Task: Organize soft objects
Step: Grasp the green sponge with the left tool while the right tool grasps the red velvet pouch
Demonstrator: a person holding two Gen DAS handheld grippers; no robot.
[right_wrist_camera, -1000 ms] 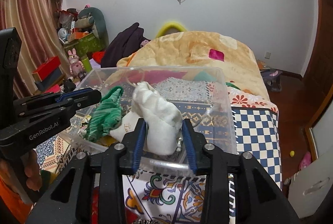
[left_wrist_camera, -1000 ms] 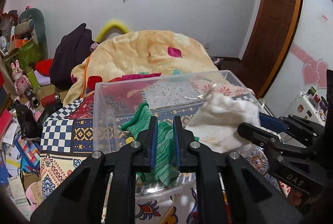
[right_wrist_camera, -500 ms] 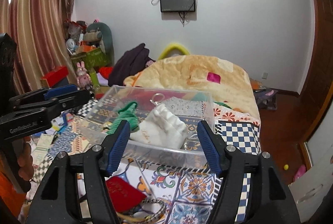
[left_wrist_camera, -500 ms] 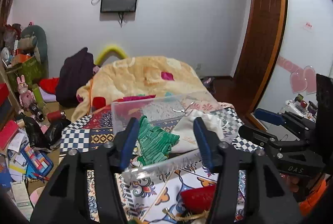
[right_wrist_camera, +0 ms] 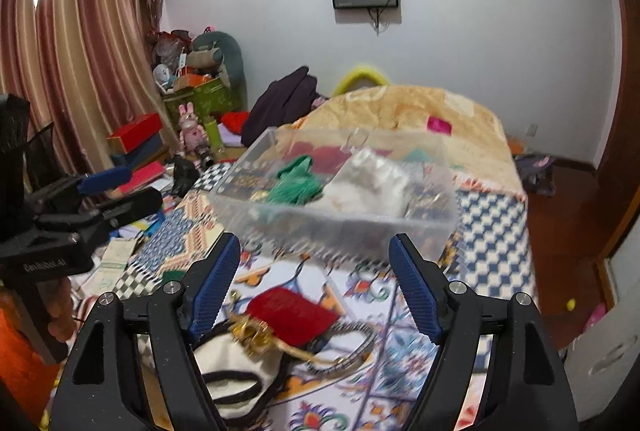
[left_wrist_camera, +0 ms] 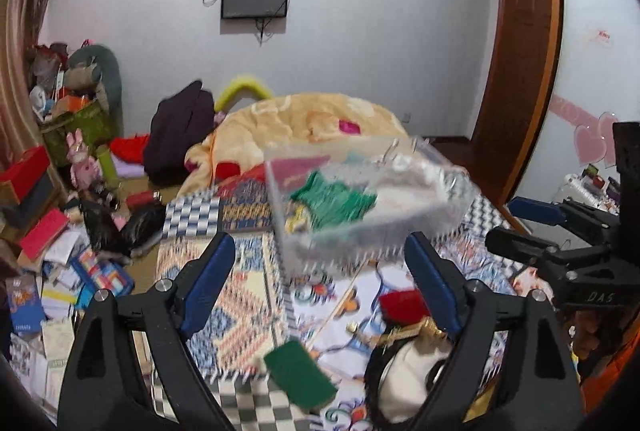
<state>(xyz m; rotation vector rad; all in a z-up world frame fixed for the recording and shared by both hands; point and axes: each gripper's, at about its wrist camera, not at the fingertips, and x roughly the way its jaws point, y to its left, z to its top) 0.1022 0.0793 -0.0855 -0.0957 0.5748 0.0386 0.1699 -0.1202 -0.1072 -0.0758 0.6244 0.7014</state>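
Left gripper (left_wrist_camera: 316,283) spread wide, nothing between the fingers (left_wrist_camera: 206,287), having just been opening. Right gripper (right_wrist_camera: 316,285) likewise spread wide and empty, also just been opening.

Clear plastic bin (right_wrist_camera: 424,227) resting on the patterned bedspread (right_wrist_camera: 492,231), beyond the fingertips of both grippers and apart from them. Inside the bin, a green knitted cloth (right_wrist_camera: 296,183) toward the left and a white soft bundle (right_wrist_camera: 372,183) to its right, the two touching. Seen from the left wrist, the same bin (left_wrist_camera: 440,215) blurred, ahead of and between the fingers, green cloth (left_wrist_camera: 336,199) in its middle.

Nearer than the bin, below and between the right fingers: a red pouch (right_wrist_camera: 292,315), a gold clasp (right_wrist_camera: 252,335) just beside it, and a cream bag with black trim (right_wrist_camera: 228,367) against the left finger's inner side. In the left wrist view, a flat green piece (left_wrist_camera: 300,371) lying on the bedspread between the fingers, low down.
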